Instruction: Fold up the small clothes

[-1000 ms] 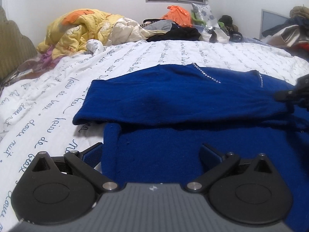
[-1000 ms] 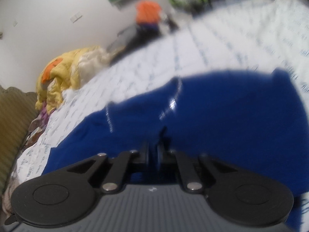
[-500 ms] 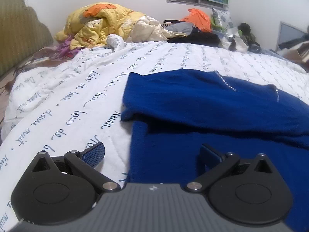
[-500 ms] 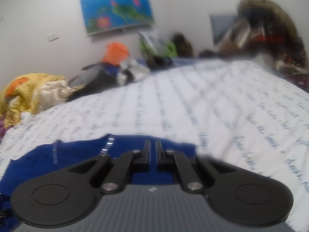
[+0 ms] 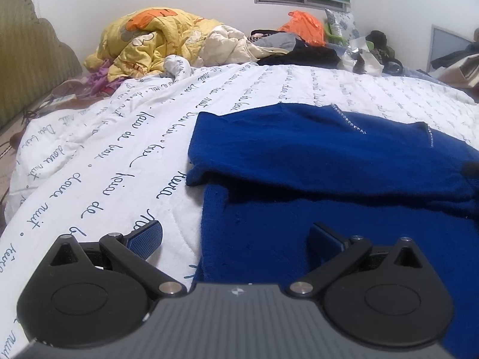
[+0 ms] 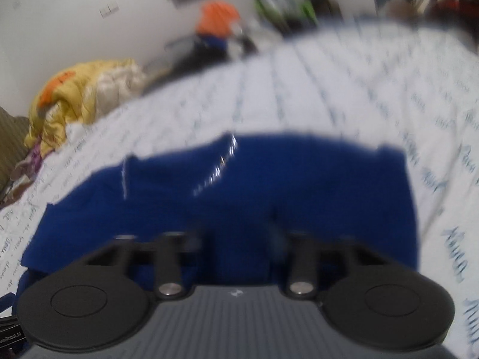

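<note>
A dark blue knit sweater [image 5: 314,155] with a thin rhinestone trim lies partly folded on the white bedspread [image 5: 125,137], a sleeve folded across its body. My left gripper [image 5: 236,236] is open and empty, low over the sweater's near left edge; one pad is over the bedspread, the other over the knit. In the blurred right wrist view the sweater [image 6: 269,179] fills the middle. My right gripper [image 6: 241,236] is open just above it and holds nothing.
A heap of yellow and cream quilts [image 5: 161,42] lies at the bed's far left. Dark clothes and an orange bag [image 5: 302,27] lie along the far edge by the wall. An olive headboard [image 5: 27,68] stands at the left.
My right gripper was shut, swung up toward the wall, then came back down over the sweater and opened. My left gripper shifted left and stayed open.
</note>
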